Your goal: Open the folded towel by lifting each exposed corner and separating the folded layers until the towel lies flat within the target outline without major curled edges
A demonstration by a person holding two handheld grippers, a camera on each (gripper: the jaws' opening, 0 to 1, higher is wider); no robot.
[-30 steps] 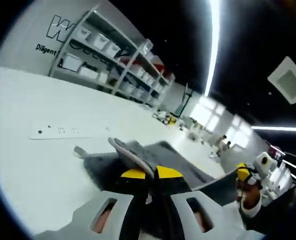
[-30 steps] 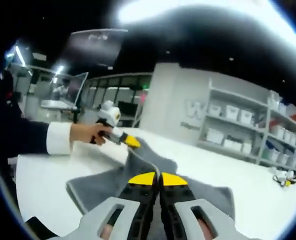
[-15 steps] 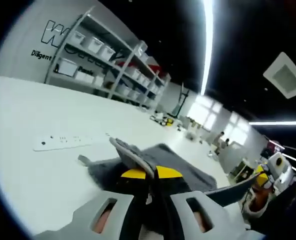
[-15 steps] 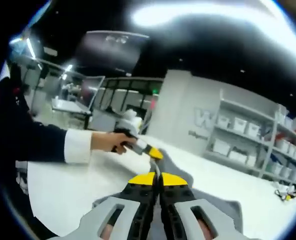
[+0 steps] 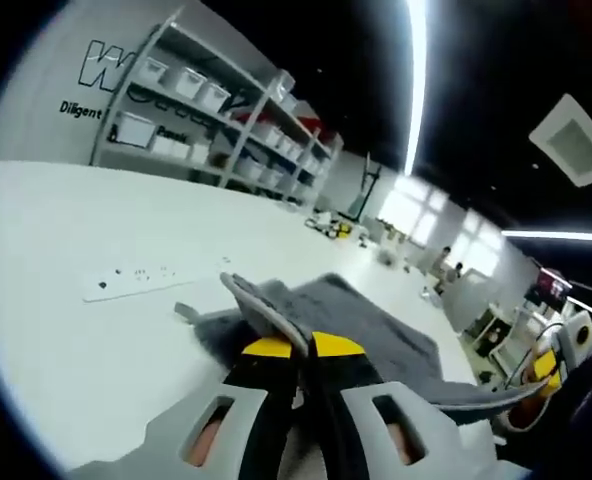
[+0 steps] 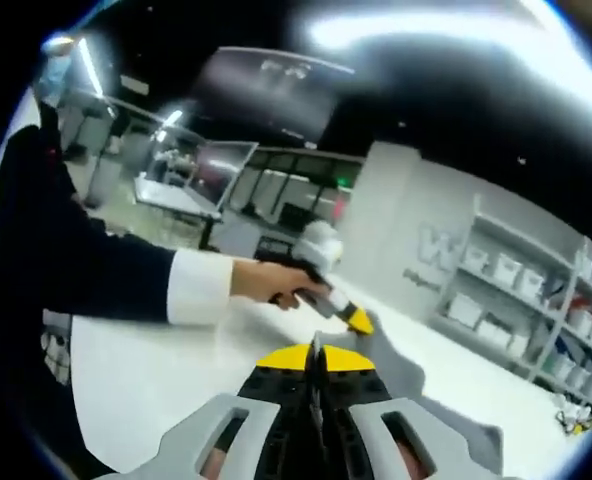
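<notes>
Towel (image 5: 366,320) is seen at lower centre of the left gripper view, spread across the white surface (image 5: 66,320), its edge pinched by the closed left gripper (image 5: 291,348). Right gripper view: the right gripper (image 6: 314,356), at lower centre, is clamped on the opposite corner, the cloth stretched between.

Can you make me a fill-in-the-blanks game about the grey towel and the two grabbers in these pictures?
1. The towel is the colour ____.
2. The left gripper is shut on the ____.
3. The tips of both grippers are coloured ____.
4. In the right gripper view, the right gripper is shut on the towel, and a hand holds the other gripper over the white ____.

Missing words: grey; towel; yellow; table
</notes>
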